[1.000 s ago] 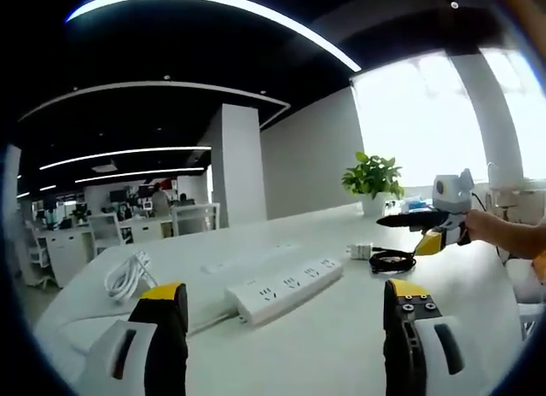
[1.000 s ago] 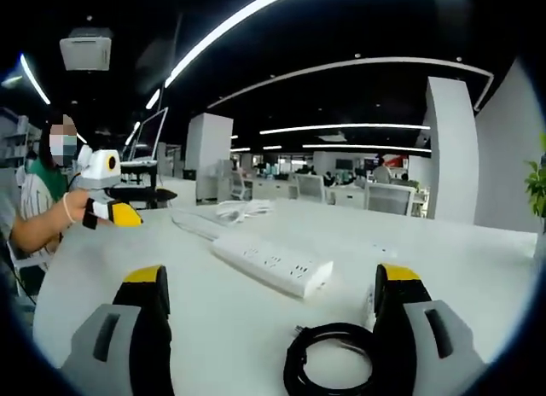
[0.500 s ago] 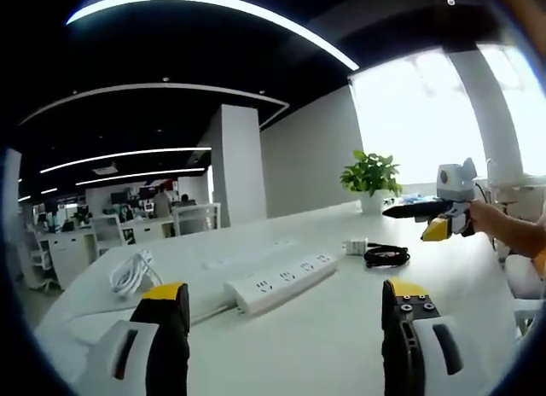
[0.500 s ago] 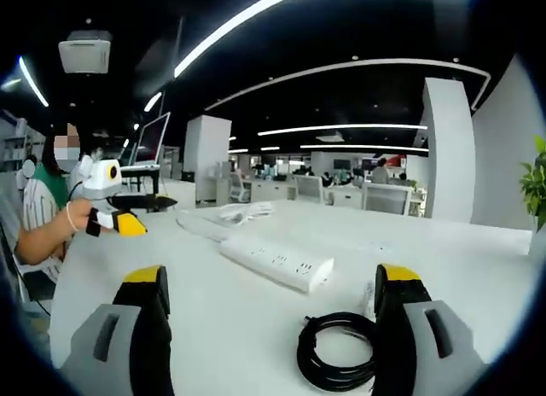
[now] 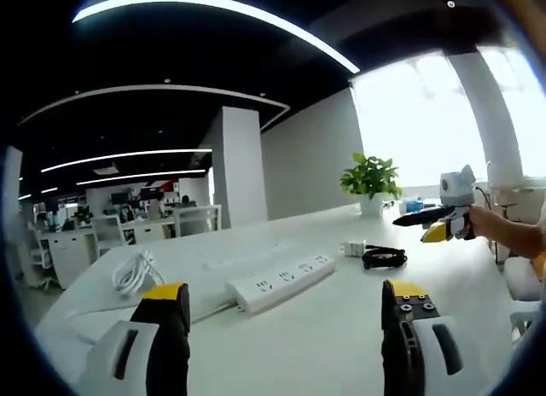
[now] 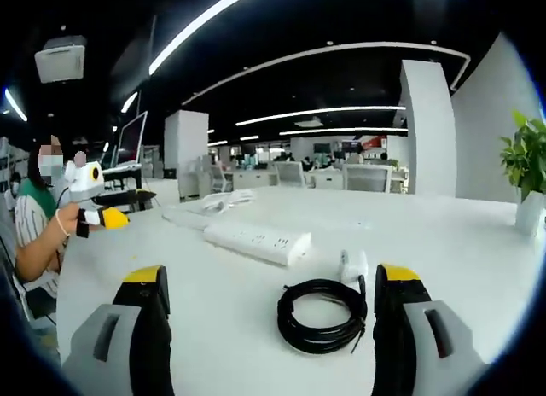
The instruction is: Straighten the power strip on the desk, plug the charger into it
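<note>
- In the left gripper view, the left gripper [image 5: 284,315] is seen at the bottom with its jaws spread apart and nothing between them.
- The white power strip [image 5: 281,281] is laid at an angle on the desk [image 5: 324,345], just below frame centre.
- The charger [image 5: 352,248] and its coiled black cable [image 5: 383,258] are found right of centre.
- In the right gripper view, the right gripper [image 6: 268,315] is likewise held apart and unladen.

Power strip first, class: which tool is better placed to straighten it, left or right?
Probably the left tool: the power strip lies straight ahead of its open jaws. Ahead of the right tool sits the coiled black cable, the strip lying beyond.
</note>
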The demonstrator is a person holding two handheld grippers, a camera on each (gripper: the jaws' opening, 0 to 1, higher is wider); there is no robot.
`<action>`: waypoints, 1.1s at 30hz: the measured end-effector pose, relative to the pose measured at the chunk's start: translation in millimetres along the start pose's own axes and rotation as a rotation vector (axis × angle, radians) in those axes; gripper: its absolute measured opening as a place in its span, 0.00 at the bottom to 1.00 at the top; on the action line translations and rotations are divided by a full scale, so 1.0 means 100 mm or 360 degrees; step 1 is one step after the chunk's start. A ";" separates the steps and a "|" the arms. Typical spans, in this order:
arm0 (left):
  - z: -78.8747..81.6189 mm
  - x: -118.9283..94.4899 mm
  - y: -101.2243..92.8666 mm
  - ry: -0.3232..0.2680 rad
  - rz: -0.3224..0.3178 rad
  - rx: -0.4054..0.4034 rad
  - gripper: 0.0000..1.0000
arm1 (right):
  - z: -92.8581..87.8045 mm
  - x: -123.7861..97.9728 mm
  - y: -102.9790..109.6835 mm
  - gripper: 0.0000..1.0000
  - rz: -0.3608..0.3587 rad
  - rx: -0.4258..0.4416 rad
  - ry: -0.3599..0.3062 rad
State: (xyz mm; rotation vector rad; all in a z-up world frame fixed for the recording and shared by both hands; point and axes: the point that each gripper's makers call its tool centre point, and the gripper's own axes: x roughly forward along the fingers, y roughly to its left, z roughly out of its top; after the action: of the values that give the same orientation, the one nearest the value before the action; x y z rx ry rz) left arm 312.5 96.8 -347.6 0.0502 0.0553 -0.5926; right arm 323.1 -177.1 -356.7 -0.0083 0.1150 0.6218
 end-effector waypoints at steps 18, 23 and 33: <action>-0.14 0.03 -0.04 0.0027 -0.0018 -0.0045 0.95 | -0.07 -0.01 -0.56 1.00 -0.0199 0.0338 -0.0016; -0.16 0.03 -0.03 0.0033 -0.0017 -0.0051 0.94 | -0.08 0.00 -0.65 1.00 -0.0238 0.0344 -0.0018; -0.20 0.03 -0.04 0.0044 -0.0014 -0.0050 0.94 | -0.11 0.03 -0.74 0.97 -0.0288 0.0296 -0.0003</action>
State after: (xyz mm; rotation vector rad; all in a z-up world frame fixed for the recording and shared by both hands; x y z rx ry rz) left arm 311.7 93.4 -367.7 0.0275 0.0915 -0.5998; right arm 367.6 -236.2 -370.4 0.1603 0.1681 0.4288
